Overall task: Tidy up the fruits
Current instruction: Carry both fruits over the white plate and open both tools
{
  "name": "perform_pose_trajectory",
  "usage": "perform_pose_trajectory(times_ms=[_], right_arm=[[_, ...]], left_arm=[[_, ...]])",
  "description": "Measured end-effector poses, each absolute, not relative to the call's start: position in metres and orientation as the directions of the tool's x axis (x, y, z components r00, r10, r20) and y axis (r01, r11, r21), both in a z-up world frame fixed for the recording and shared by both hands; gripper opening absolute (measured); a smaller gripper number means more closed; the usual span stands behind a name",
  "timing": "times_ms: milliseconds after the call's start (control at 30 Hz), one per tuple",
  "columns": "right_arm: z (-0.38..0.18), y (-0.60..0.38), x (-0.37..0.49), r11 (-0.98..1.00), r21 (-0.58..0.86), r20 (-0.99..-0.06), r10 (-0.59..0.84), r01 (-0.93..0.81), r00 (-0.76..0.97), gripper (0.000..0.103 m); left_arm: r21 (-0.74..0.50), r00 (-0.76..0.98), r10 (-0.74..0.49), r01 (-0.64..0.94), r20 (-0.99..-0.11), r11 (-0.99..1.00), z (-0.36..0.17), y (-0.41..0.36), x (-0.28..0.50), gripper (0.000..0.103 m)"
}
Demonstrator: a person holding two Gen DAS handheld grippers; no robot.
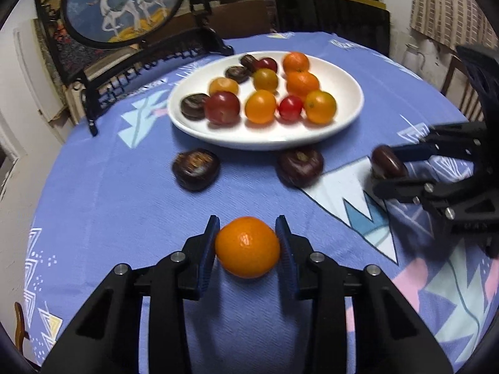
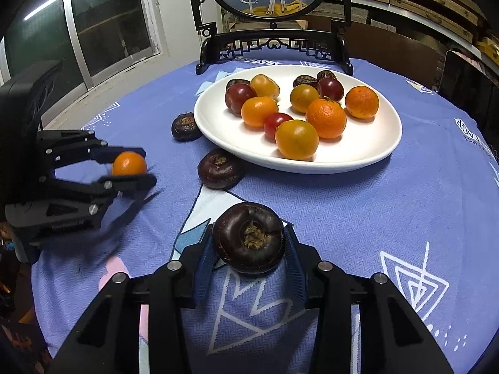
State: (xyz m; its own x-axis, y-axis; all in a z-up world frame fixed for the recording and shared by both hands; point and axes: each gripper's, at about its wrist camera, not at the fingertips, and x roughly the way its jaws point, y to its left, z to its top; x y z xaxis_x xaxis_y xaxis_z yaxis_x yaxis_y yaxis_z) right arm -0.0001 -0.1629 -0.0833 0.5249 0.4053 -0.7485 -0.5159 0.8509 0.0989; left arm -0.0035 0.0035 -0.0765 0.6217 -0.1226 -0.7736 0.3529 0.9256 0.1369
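My left gripper (image 1: 247,240) is shut on an orange tangerine (image 1: 247,247), held above the blue tablecloth; it also shows in the right wrist view (image 2: 129,163). My right gripper (image 2: 249,246) is shut on a dark water chestnut (image 2: 249,238), also seen in the left wrist view (image 1: 386,162). A white plate (image 1: 343,115) holds several tangerines, tomatoes and water chestnuts. Two loose water chestnuts (image 1: 196,168) (image 1: 301,165) lie on the cloth in front of the plate.
A black framed deer screen (image 2: 271,15) stands behind the plate (image 2: 374,149). The round table's edge curves around on all sides. A window (image 2: 93,31) is at the left, shelves at the back right.
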Motion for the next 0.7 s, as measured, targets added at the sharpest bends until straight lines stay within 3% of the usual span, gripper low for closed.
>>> perform_pose_trajectory(times_ms=[300, 500, 700], right_arm=[[-0.063, -0.172, 0.000, 0.842, 0.168, -0.688, 0.473, -0.513, 0.551, 0.043], [-0.040, -0.189, 0.011, 0.865, 0.174, -0.649, 0.460, -0.470, 0.606, 0.043], [-0.011, -0.200, 0.024, 0.881, 0.150, -0.609, 0.440, -0.450, 0.659, 0.043]], left_arm=[[0.172, 0.686, -0.093, 0.308, -0.721, 0.936, -0.046, -0.007, 0.009, 0.036], [0.207, 0.766, -0.058, 0.245, -0.640, 0.947, -0.015, -0.015, 0.020, 0.036], [0.197, 0.784, -0.050, 0.216, -0.619, 0.956, -0.003, -0.016, 0.037, 0.036]])
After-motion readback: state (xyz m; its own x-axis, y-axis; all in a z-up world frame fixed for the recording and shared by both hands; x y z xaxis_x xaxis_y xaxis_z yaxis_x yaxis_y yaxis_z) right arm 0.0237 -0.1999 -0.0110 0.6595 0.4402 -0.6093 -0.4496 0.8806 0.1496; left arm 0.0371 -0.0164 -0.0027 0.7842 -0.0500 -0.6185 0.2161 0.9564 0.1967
